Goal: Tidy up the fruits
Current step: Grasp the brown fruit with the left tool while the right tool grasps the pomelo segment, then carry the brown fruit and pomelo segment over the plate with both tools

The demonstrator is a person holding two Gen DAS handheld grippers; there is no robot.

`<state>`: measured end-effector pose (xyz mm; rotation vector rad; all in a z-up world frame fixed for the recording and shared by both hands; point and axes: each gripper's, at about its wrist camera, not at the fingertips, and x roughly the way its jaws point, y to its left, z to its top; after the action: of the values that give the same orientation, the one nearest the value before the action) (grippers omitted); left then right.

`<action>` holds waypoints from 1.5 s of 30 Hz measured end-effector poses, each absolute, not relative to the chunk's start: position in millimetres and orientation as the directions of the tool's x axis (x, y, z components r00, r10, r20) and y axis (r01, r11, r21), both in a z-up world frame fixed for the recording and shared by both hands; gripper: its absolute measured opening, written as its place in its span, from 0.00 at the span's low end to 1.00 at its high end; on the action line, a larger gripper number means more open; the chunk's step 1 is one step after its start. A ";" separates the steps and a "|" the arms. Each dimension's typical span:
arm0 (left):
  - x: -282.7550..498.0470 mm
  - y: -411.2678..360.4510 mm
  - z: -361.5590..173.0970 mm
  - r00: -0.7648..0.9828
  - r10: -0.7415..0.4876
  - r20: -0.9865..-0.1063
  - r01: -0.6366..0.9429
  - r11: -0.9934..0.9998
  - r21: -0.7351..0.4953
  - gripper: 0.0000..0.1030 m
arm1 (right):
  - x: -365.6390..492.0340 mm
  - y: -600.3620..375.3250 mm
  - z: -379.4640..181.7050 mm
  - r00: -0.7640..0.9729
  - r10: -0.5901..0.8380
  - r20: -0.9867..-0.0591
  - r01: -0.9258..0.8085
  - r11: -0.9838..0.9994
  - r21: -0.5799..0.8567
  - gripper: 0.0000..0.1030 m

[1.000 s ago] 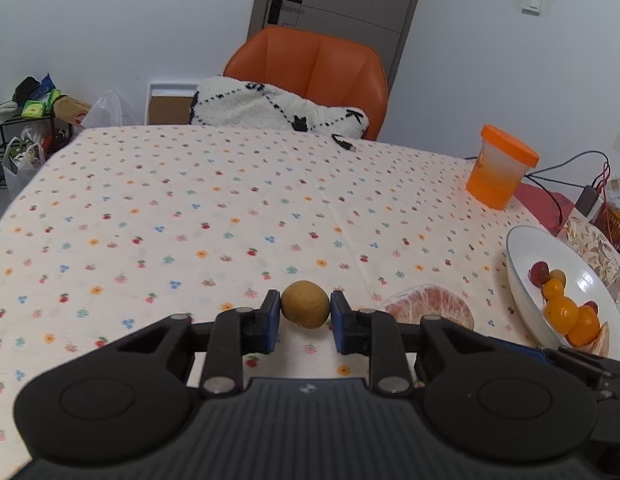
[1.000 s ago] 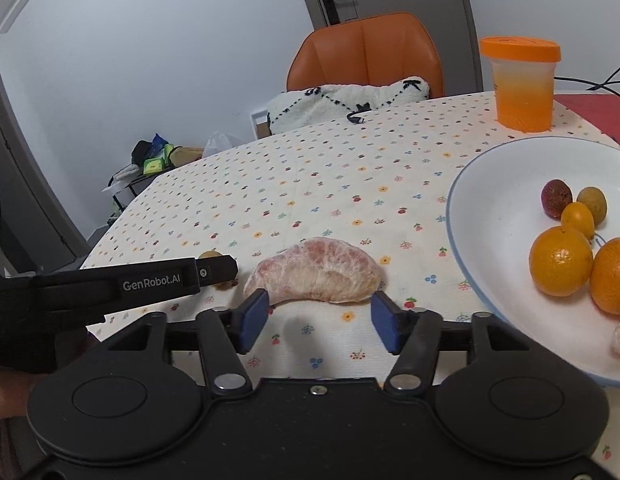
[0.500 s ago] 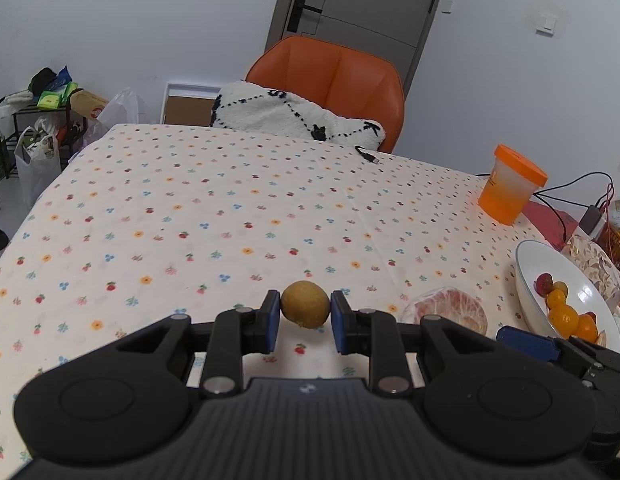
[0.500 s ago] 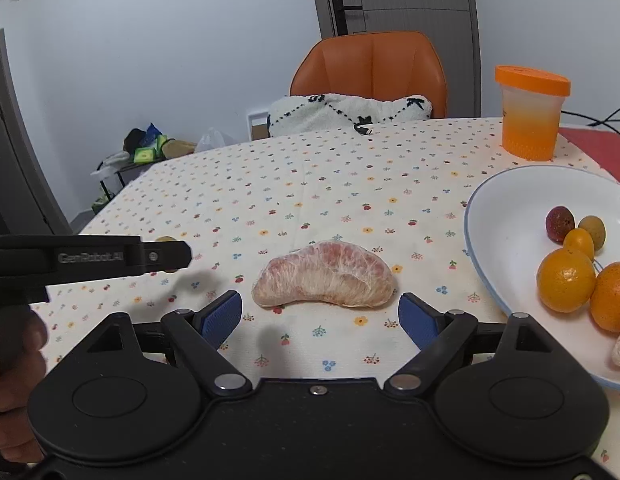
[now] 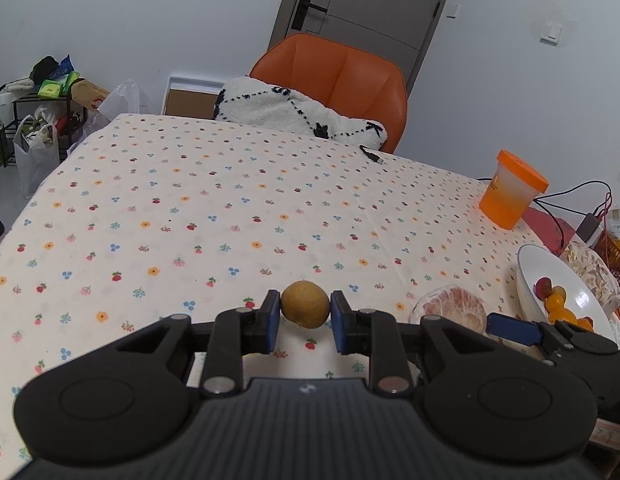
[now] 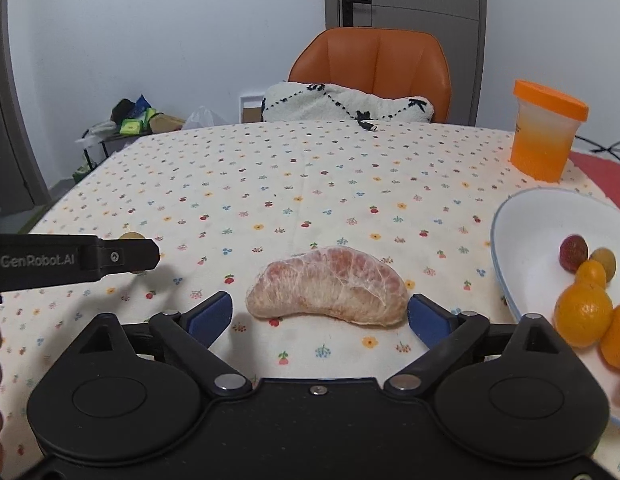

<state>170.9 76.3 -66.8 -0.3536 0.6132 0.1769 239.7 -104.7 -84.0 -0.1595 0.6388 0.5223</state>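
1. My left gripper (image 5: pixel 305 317) is clamped on a small round brownish-yellow fruit (image 5: pixel 305 309); both blue pads press its sides, and it sits just above the flowered tablecloth (image 5: pixel 189 208).
2. A peeled pomelo segment (image 6: pixel 328 288), pink under its white membrane, lies on the cloth directly ahead of my right gripper (image 6: pixel 320 318).
3. My right jaws are opening; the segment lies between the two blue pads, and neither pad presses on it, with a narrow gap on each side.
4. In the right wrist view, my left gripper comes in from the left edge, the small fruit just showing behind its finger.
5. To the right of the segment stands a white bowl (image 6: pixel 522 216) with a pale blue rim.
6. Inside it sit two oranges (image 6: pixel 584 314), a small orange fruit, a red lychee-like fruit (image 6: pixel 573 247) and a brownish one.
7. Farther back on the right stands an orange-lidded tub (image 6: pixel 546 132).
8. Beyond the far table edge, an orange chair (image 6: pixel 370 64) holds a white fluffy cushion (image 6: pixel 346 104).
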 end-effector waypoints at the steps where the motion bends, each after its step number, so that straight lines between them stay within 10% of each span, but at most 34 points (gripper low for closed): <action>1: 170.8 76.4 -67.2 0.805 0.057 -0.591 -0.265 0.925 -0.272 0.24 | 239.7 -103.2 -84.2 0.679 0.410 -0.609 -0.510 0.860 0.010 0.94; 45: 172.2 7.5 -20.4 0.860 0.024 -0.510 -0.156 0.964 -0.217 0.24 | 227.8 -166.7 -29.9 0.755 0.463 -0.464 -0.480 0.873 0.089 0.83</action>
<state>172.2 7.5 -20.4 -0.2568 0.5293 0.0954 227.8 -166.7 -29.9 -0.0363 0.4966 0.5144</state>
